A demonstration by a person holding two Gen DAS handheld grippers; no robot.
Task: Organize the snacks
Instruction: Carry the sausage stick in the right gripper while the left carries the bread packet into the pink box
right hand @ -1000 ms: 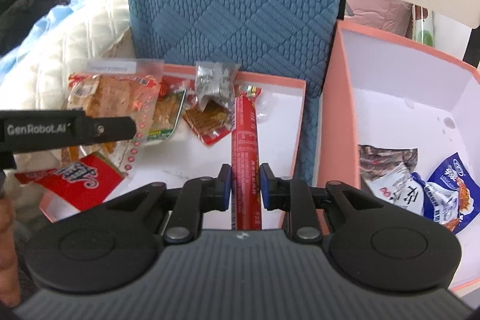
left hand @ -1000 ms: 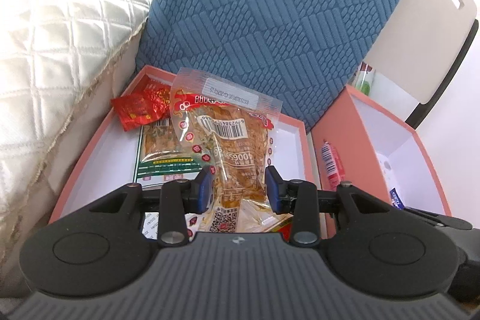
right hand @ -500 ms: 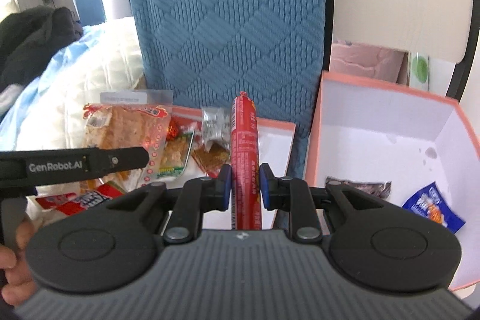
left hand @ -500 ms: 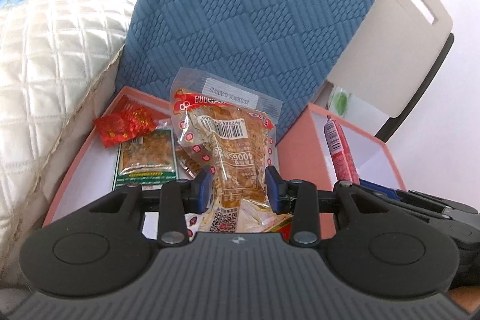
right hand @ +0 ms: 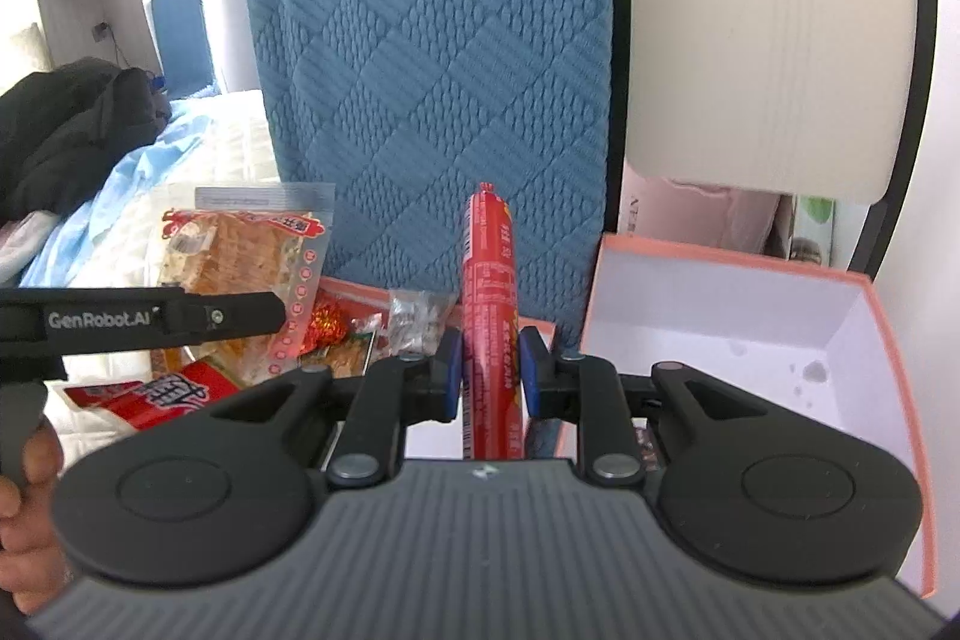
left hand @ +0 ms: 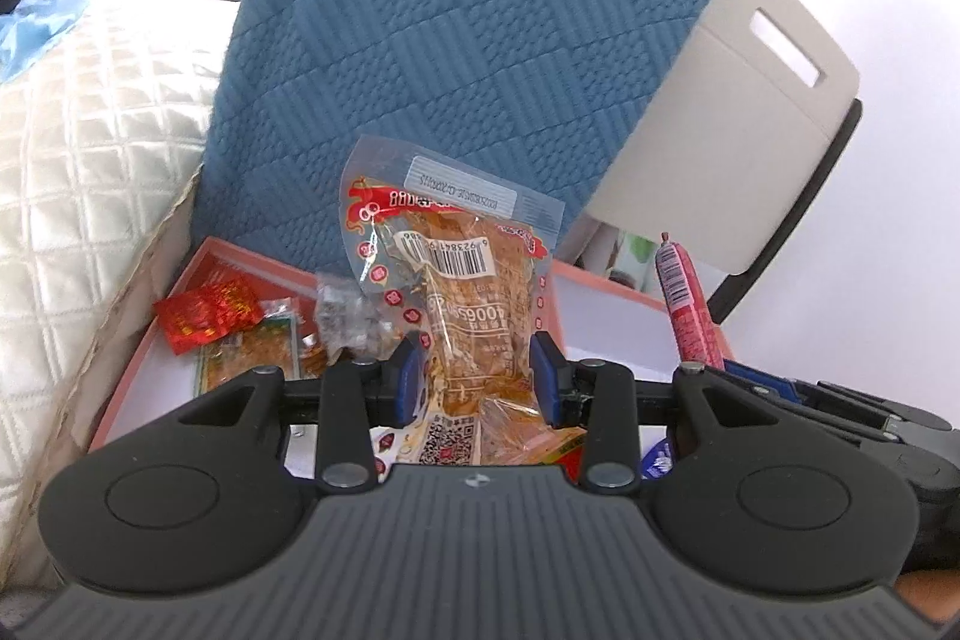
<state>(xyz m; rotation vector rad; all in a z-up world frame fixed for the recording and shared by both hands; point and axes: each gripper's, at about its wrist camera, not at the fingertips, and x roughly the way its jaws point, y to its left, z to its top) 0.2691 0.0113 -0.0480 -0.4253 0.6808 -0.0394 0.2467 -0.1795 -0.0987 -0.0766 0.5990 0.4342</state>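
left wrist view: left gripper (left hand: 475, 377) clamps a clear snack bag (left hand: 462, 304); right gripper (right hand: 491, 377) pinches a red sausage (right hand: 489, 304).

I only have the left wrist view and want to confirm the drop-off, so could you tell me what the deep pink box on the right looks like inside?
Observer: In the right wrist view the deep pink box shows a bare white inner wall with a few small marks; its floor is hidden behind the gripper body.
Operator: Thank you. Is the right gripper gripping the sausage firmly?
Observer: Yes, the right gripper is shut on the red sausage stick, which stands upright between its pads.
Operator: And how does my left gripper look from there?
Observer: The left gripper appears side-on, with the clear snack bag rising above it.
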